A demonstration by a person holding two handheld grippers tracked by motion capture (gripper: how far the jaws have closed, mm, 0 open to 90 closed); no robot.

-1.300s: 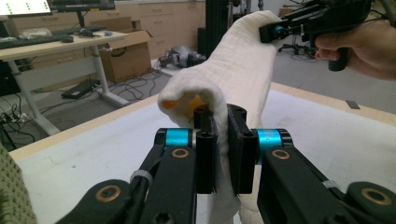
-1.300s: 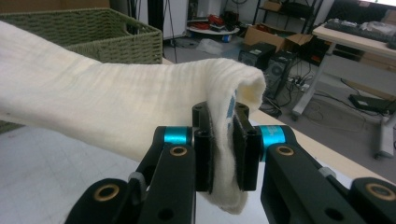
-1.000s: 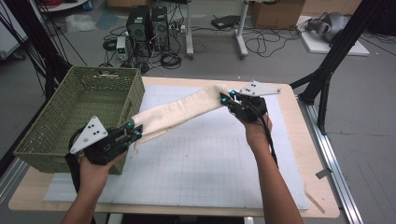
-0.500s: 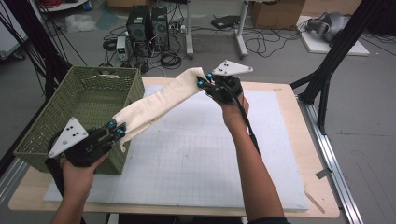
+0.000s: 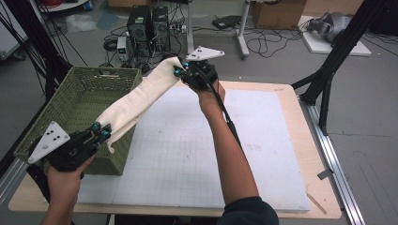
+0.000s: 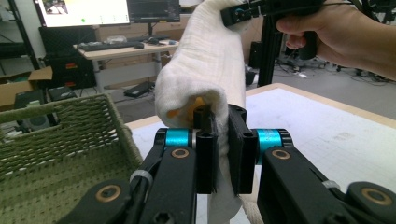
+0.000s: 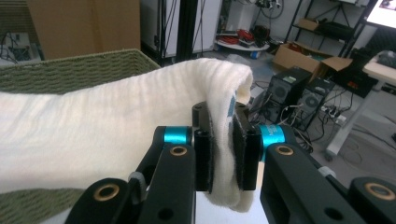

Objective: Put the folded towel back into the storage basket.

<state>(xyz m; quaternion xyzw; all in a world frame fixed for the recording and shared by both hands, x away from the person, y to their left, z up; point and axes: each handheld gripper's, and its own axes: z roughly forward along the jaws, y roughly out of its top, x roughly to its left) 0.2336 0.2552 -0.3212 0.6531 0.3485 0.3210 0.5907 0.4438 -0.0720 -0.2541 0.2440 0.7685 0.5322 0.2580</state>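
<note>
While both grippers clamp it, cloth (image 5: pixel 136 96) spans basket (image 5: pixel 70 101).

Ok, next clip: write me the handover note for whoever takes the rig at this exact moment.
Left tool: shut on the near end of the cream towel, by the green basket's near right corner.
Right tool: shut on the far end, raised above the table's far edge.
Towel: stretched in the air between both, partly over the basket.
Done: towel lifted off the white mat.
Left: probably lowering it into the basket, then releasing both ends.
</note>
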